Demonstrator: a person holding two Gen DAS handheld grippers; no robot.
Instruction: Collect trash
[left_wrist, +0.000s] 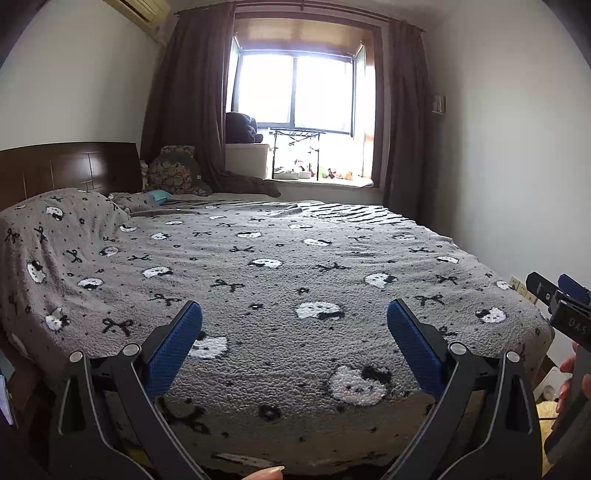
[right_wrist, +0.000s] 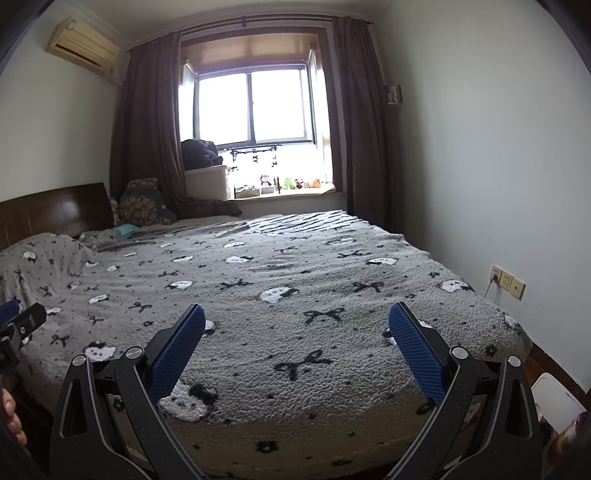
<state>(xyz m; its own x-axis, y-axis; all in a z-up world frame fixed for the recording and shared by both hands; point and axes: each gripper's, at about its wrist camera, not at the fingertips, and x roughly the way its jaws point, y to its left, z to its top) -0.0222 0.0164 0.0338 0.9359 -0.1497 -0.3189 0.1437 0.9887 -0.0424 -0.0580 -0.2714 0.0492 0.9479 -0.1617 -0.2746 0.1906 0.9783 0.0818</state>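
Here, nearest the cameras, the left gripper (left_wrist: 294, 321) hangs above the foot of the bed with its blue-padded jaws spread wide and nothing between them; the right gripper (right_wrist: 297, 325) hangs the same way, jaws wide apart and bare. In the left wrist view the right gripper shows at the right edge, off the corner of the bed. Under both lies a grey fleece blanket (left_wrist: 280, 266) patterned with white cat faces and black bows, covering the whole mattress and a pillow hump (left_wrist: 55, 221) at the left. No trash can be made out on the blanket; a small teal item (left_wrist: 159, 195) lies near the dark wooden headboard (left_wrist: 70, 166), too small to identify. Further back, a patterned cushion (left_wrist: 173, 173) leans by the brown curtain (left_wrist: 188, 103), and small toys line the sill of the bright window (left_wrist: 295, 92).
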